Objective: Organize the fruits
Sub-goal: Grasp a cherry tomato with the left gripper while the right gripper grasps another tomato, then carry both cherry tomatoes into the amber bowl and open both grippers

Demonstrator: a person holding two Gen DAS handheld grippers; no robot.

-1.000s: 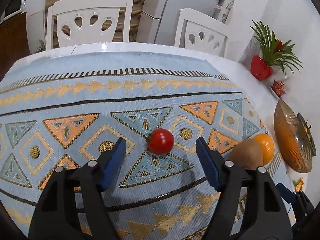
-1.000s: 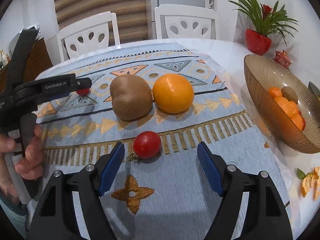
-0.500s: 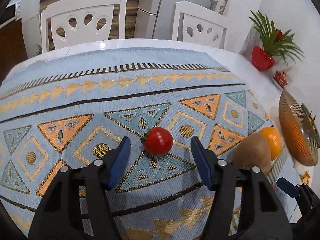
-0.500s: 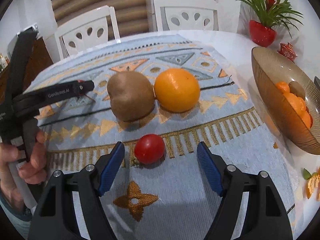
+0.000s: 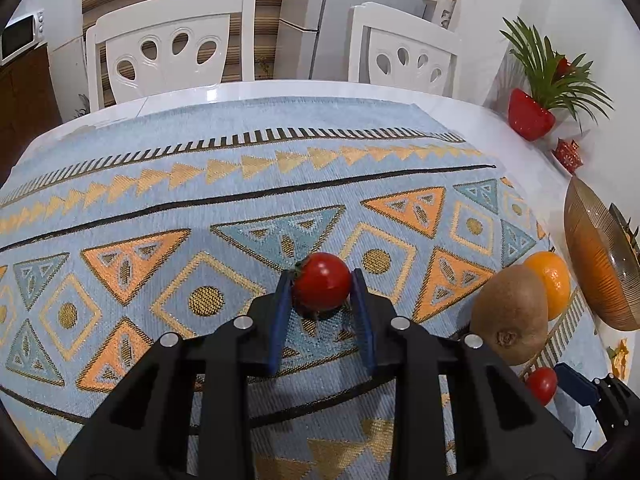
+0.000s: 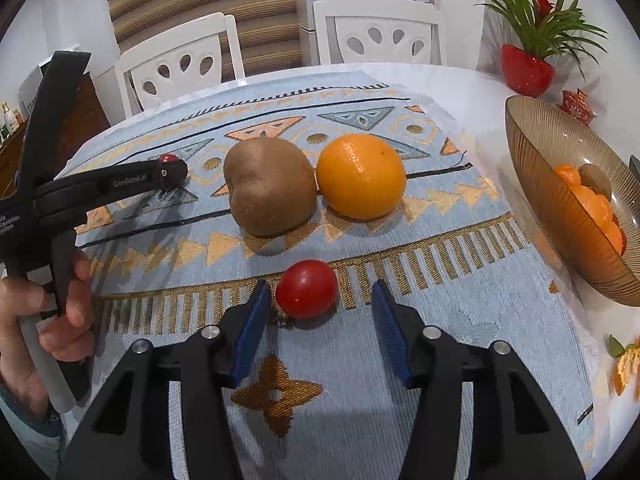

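A small red tomato (image 5: 322, 286) rests on the patterned blue cloth (image 5: 240, 184), and my left gripper (image 5: 321, 280) is shut on it, both blue pads against its sides. From the right wrist view that gripper (image 6: 172, 170) enters from the left, the tomato (image 6: 168, 158) peeking above its tip. A second tomato (image 6: 307, 289) lies between the fingers of my right gripper (image 6: 320, 292), which is open; the fruit sits closer to the left pad. Behind it, a brown kiwi (image 6: 270, 186) touches an orange (image 6: 360, 176). A ribbed amber bowl (image 6: 540, 184) on the right holds several fruits.
Two white chairs (image 5: 168, 44) stand behind the table's far edge. A red pot with a green plant (image 6: 526, 70) and a small red ornament (image 6: 576, 106) sit at the back right. Peel scraps (image 6: 624, 364) lie near the bowl. A hand (image 6: 52, 312) holds the left gripper's handle.
My left gripper moved forward and shut on its tomato. The right gripper's fingers came closer together around the second tomato and edged towards it.
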